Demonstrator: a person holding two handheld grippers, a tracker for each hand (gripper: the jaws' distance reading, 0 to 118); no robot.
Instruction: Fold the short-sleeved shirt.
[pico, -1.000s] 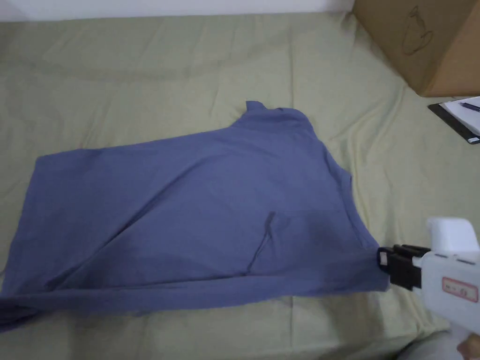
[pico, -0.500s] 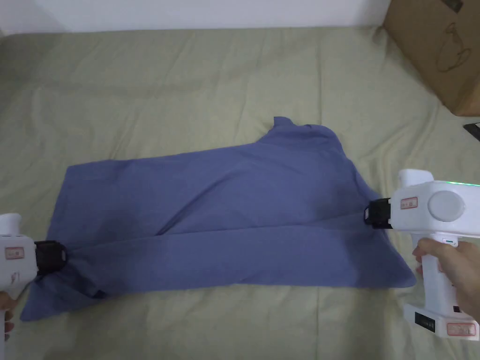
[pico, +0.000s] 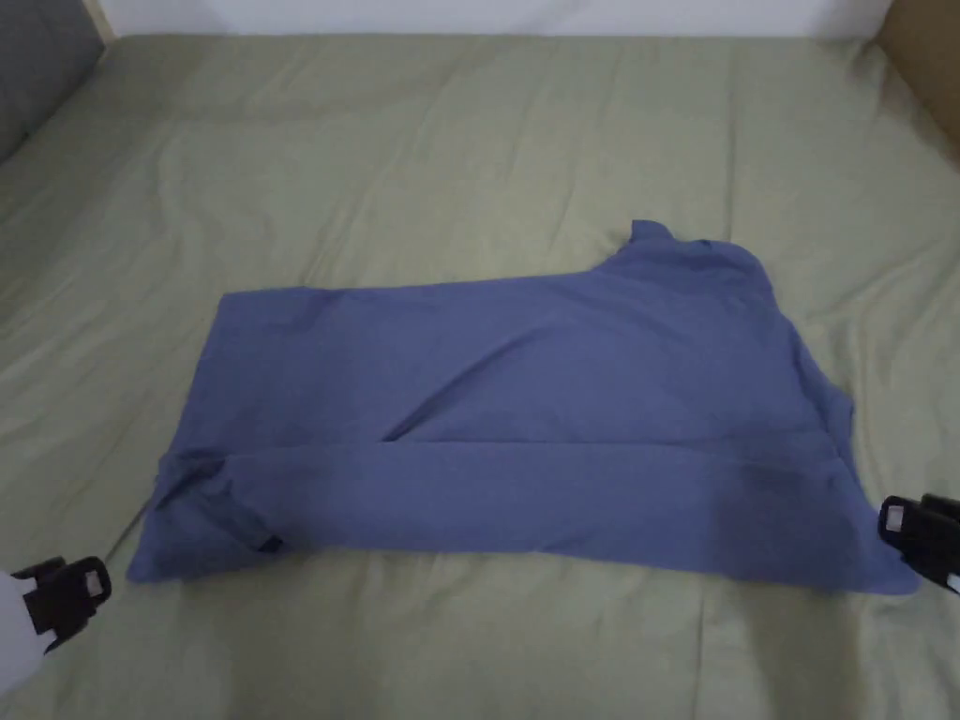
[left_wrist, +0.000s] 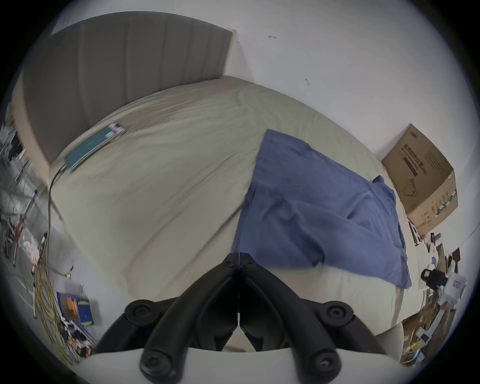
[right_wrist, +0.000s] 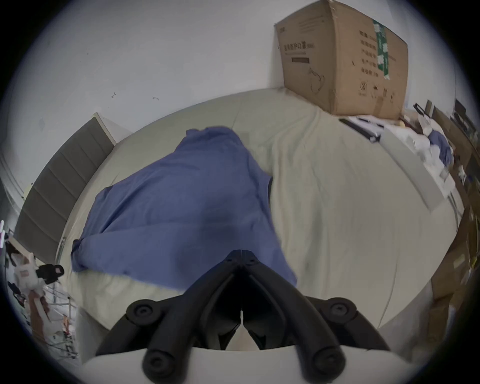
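Observation:
The blue short-sleeved shirt (pico: 525, 412) lies flat on the green bed sheet (pico: 469, 159), collar end to the right. Its near long side is folded over onto the body as a strip (pico: 562, 497). My left gripper (pico: 92, 583) hovers just off the shirt's near left corner, jaws shut with nothing between them (left_wrist: 238, 256). Off the near right corner, my right gripper (pico: 891, 517) is also shut and empty (right_wrist: 241, 253). Each gripper view shows the shirt (left_wrist: 311, 215) (right_wrist: 187, 202) ahead of the jaws, not touching them.
A cardboard box (right_wrist: 342, 57) stands on the bed's far right corner, with a clipboard and papers (right_wrist: 361, 127) beside it. The grey headboard (left_wrist: 124, 72) is at the left, and a flat teal device (left_wrist: 94, 146) lies near it. The bed's near edge is close behind both grippers.
Both grippers were shut on the shirt's near edge half a second ago. They have let go and drawn back off the cloth, and the folded strip now lies flat. The head camera has shifted.

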